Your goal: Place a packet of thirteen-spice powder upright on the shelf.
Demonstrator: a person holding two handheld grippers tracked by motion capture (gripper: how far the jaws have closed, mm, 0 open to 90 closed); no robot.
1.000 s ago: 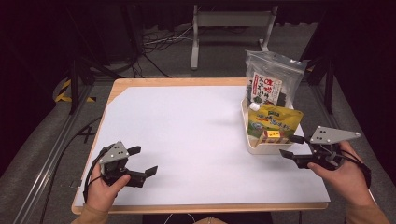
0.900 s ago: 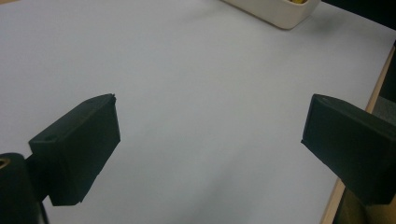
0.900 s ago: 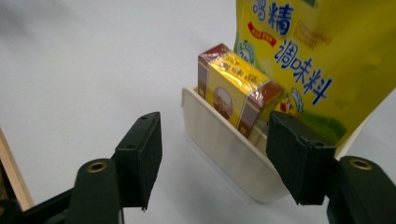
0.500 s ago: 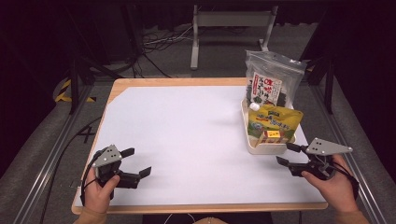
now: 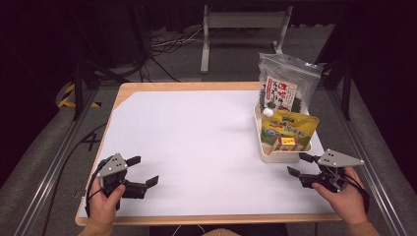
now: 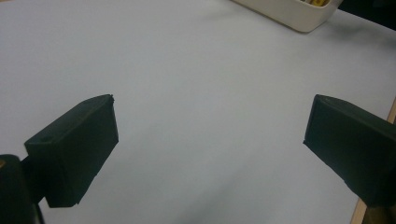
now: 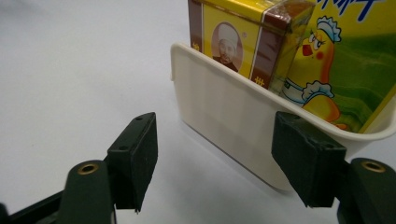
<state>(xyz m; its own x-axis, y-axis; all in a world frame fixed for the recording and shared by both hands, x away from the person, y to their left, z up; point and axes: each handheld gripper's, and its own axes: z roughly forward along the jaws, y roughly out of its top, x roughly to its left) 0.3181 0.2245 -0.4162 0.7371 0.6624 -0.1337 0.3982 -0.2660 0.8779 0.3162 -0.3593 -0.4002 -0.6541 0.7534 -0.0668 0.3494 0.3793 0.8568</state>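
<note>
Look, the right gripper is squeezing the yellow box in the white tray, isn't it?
Not squeezing. The right gripper is open, its jaws just opened wider, and nothing sits between them. The yellow box does stand in the white tray, just past the jaws. The right gripper view shows it.

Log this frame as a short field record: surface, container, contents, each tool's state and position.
surface: white table
container: cream tray, right side of the table
contents: yellow pouch, small yellow box, dark clear bag standing at the far end
left tool: open, nothing between its jaws, low over the near-left table
right tool: jaws have just been opening, nothing gripped, aimed at the tray's near corner
contact: neither tool touches the tray
</note>
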